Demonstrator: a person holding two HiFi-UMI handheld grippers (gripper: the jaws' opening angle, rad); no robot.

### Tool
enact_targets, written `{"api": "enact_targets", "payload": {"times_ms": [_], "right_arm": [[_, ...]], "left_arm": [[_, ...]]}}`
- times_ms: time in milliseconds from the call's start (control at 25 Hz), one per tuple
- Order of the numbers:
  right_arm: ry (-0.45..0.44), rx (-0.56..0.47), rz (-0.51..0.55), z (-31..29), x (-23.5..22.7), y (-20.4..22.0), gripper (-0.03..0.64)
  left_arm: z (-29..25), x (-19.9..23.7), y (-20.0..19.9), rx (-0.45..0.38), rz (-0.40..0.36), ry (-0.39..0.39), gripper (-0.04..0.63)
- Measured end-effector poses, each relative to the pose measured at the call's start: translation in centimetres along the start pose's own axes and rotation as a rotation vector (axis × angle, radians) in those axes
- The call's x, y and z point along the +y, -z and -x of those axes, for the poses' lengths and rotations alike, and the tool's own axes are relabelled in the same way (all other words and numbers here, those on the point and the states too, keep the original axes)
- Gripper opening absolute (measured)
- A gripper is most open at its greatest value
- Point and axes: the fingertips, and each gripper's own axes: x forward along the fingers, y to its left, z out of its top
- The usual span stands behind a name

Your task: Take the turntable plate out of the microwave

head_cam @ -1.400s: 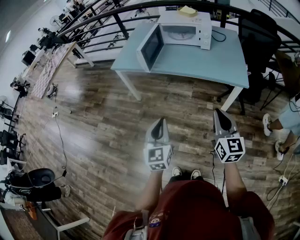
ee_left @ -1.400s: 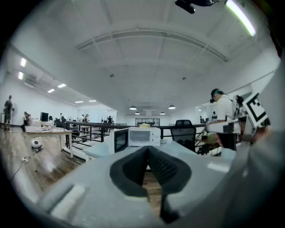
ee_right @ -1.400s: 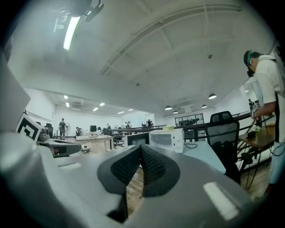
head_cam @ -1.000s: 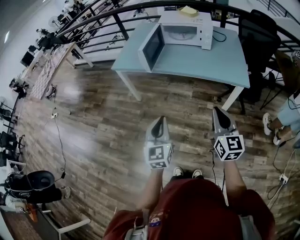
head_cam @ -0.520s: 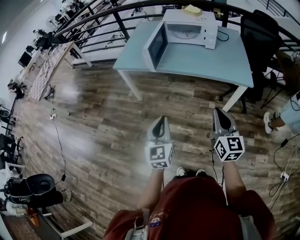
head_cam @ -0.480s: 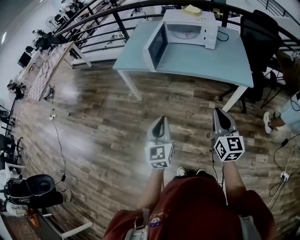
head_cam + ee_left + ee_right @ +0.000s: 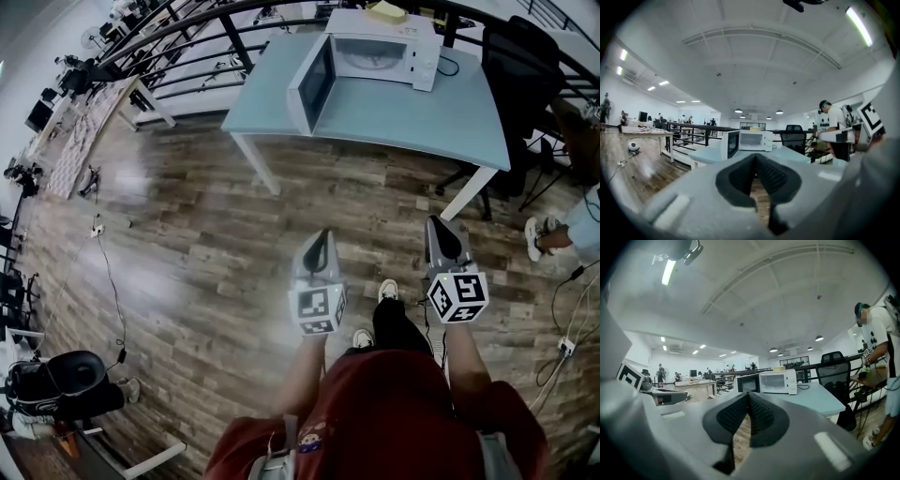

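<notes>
Across the floor (image 7: 187, 234) the microwave (image 7: 380, 42) is standing open on the worktop (image 7: 412, 108) — left gripper (image 7: 322, 236) and right gripper (image 7: 437, 225) are closed, empty; I am risking bumping its door (image 7: 314, 82).

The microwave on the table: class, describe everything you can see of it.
The microwave is a white box standing upright at the far end of the pale blue table. Its door, with a dark window, is swung open to the left. A round pale plate lies in the cavity. A yellow item rests on top, and a dark cord leaves its right side.
</notes>
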Motion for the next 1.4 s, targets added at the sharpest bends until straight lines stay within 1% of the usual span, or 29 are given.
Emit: {"api": "enact_targets", "payload": {"times_ms": [320, 560, 840, 1240, 1400], "right_arm": [[-0.005, -0.002, -0.015, -3.8, -1.7, 0.5, 0.0], [-0.003, -0.004, -0.037, -8.5, -5.1, 0.3, 0.002], [0.011, -0.003, -0.052, -14.4, -10.3, -1.1, 0.0], [0.05, -0.01, -0.111, -20.8, -18.8, -2.2, 0.0], [0.06, -0.005, -0.123, -23.1, -21.7, -2.3, 0.002]], "left_arm": [[-3.8, 1.1, 0.3, 0.005, -0.009, -0.005, 0.0], [-9.7, 1.3, -0.1, 0.012, -0.024, 0.002, 0.0], [-17.7, 1.1, -1.6, 0.026, -0.048, 0.01, 0.0], [-28.3, -1.1, -3.8, 0.041, -0.096, 0.042, 0.0], [-32.0, -1.6, -4.2, 0.045, -0.093, 0.048, 0.0]]}}
